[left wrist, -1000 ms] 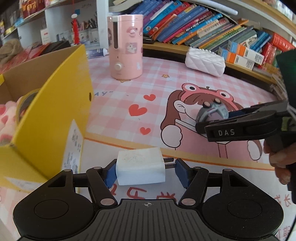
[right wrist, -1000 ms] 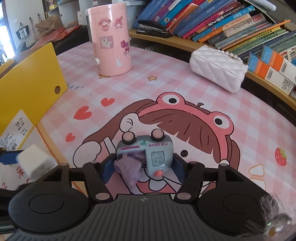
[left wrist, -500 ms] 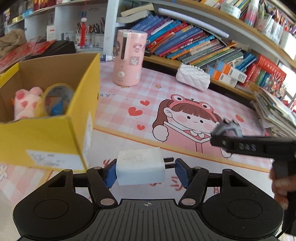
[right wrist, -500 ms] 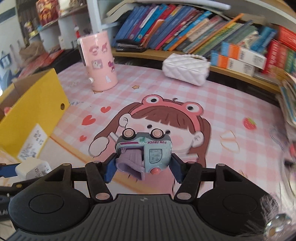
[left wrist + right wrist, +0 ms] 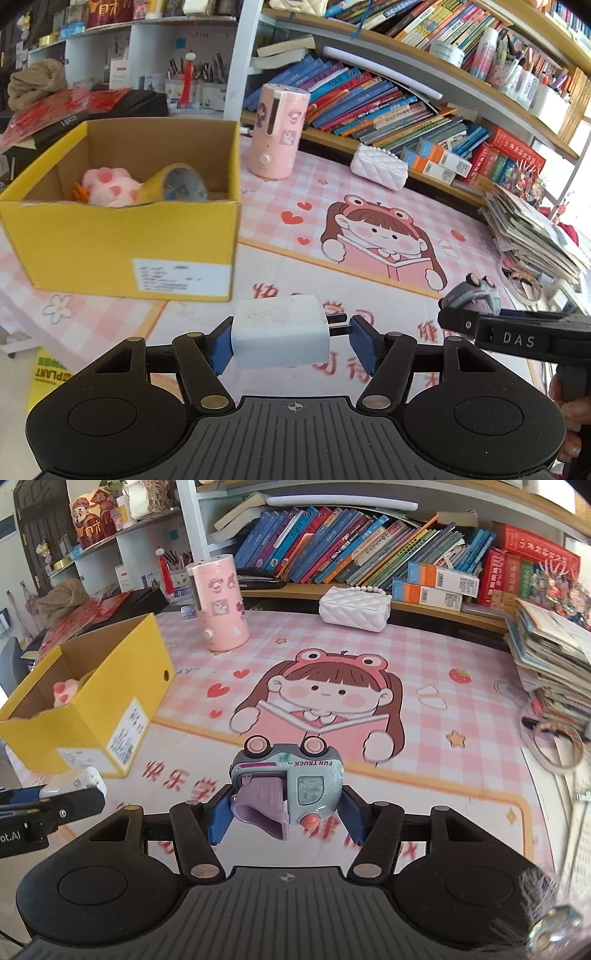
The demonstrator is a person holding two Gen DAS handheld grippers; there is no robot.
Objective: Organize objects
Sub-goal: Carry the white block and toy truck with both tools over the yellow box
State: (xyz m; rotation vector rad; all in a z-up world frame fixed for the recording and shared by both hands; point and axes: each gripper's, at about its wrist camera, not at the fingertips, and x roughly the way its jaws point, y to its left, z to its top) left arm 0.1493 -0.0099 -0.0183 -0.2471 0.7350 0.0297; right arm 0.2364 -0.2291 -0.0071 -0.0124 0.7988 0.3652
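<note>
Yellow cardboard box (image 5: 122,236) sits at the left of the desk (image 5: 369,192), and its open top is now fully in sight of the left wrist camera, where a second ago only its outer wall filled that side. Both hands have lifted and drawn back from the pink mat, so the cartoon girl print looks smaller and further off than before. The left gripper (image 5: 290,341) has its jaws pressed on a white charger plug (image 5: 280,334), prongs pointing right, carried in the air short of the box. The right gripper (image 5: 282,812) clamps a small toy truck (image 5: 288,781), wheels upward, with its purple scoop hanging down; it hovers beside the left one, over the lettered edge of the mat. Neither grip has loosened during the lift. Inside the box already lie a pink plush toy (image 5: 107,182) and a roll of tape (image 5: 177,184). My guess is that both pieces are headed there next, the charger first as it is nearer.
</note>
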